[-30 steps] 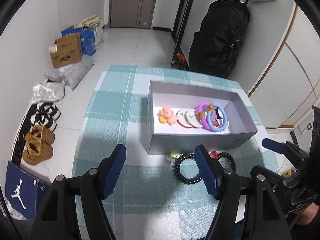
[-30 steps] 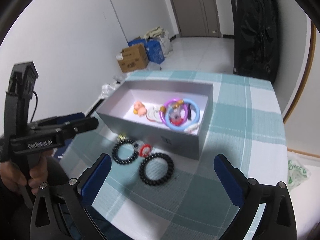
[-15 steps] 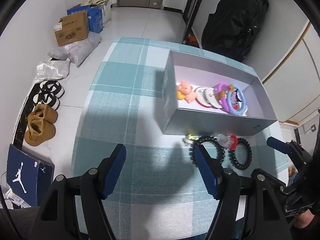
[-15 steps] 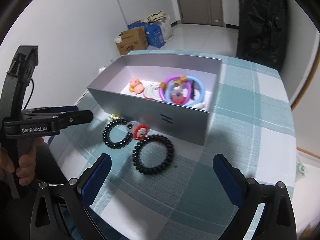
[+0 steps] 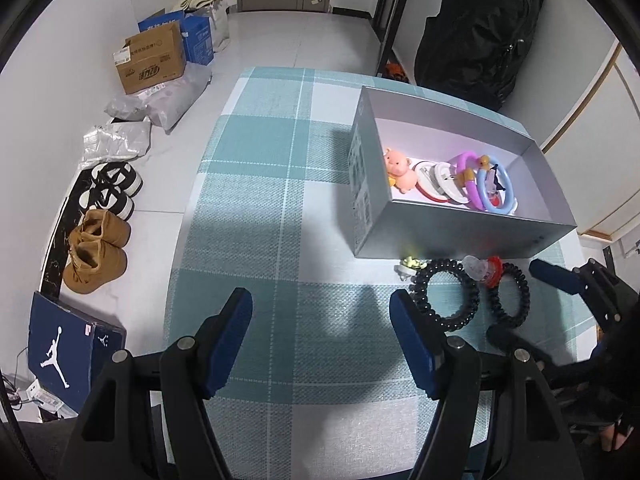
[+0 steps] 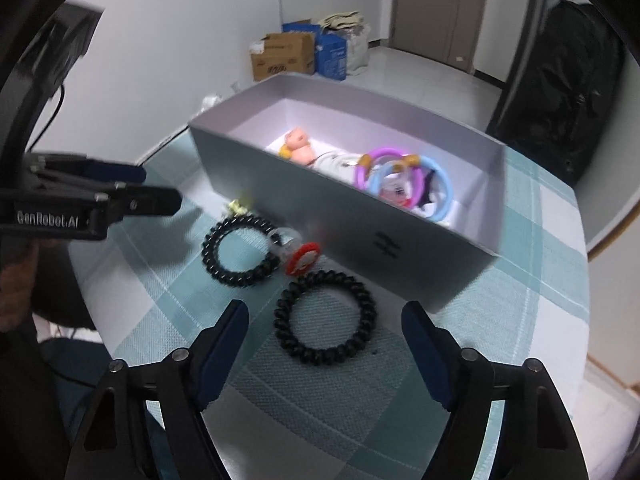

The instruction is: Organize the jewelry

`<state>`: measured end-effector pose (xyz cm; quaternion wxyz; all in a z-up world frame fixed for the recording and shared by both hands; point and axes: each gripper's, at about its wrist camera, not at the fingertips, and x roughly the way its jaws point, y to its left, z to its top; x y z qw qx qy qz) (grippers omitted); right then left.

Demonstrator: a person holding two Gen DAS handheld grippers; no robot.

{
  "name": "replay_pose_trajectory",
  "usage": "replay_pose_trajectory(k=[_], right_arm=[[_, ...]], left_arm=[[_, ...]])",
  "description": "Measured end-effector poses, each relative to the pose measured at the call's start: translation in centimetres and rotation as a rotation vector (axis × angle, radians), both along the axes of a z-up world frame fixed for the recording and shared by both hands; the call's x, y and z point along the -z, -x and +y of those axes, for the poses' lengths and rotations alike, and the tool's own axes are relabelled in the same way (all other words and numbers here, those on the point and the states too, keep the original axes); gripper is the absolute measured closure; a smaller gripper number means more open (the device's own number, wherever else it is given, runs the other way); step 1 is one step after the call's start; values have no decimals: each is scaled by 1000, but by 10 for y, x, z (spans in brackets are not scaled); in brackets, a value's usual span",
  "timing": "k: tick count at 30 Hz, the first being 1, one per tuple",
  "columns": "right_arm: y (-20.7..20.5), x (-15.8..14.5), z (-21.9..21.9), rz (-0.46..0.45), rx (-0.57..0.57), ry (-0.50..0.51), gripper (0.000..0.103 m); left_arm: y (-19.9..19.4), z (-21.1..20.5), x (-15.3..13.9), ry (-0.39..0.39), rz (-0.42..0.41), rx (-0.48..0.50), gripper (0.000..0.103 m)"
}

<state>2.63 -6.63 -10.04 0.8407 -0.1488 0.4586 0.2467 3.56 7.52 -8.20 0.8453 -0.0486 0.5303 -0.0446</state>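
On the checked tablecloth, two black coil rings lie in front of an open grey box [image 6: 320, 208]. My right gripper [image 6: 324, 316] hangs just above the nearer coil ring [image 6: 326, 354]. Its jaws are closing with that ring between the fingers, pads not touching it. The farther coil ring [image 6: 212, 252] lies to the left, beside a red charm [image 6: 302, 256], a clear charm [image 6: 284, 240] and a small yellow piece [image 6: 238, 206]. Inside the box are a pink pig [image 6: 298, 148], a purple ring [image 6: 372, 160] and a blue ring [image 6: 440, 184]. My left gripper [image 5: 322, 320] is open over bare cloth, left of the rings.
The table's left edge [image 5: 188, 216] drops to a tiled floor with shoes [image 5: 96, 248], a blue shoe box [image 5: 68, 348] and cardboard boxes [image 5: 152, 58]. A black backpack [image 5: 484, 28] stands behind the table. A gloved hand [image 5: 612, 428] holds the right gripper.
The right gripper has come down and closer to the nearer black coil ring, and its jaws have narrowed. The left view has tilted, so the box now sits further right; its jaws are unchanged.
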Motion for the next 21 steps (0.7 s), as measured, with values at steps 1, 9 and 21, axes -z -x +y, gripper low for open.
replay_pose_trajectory(k=[1,9,21], right_arm=[[2,2,4,-6,-15,22,27],[-3,1,-1,8,5,0,53],[-9,-7,-26,53,56,-44,59]], left_arm=[[0,1,0,-2,1,-1,36],[1,-5,0,-17,-8,26,36],[3,-33,-6,-8,-37,114,36]])
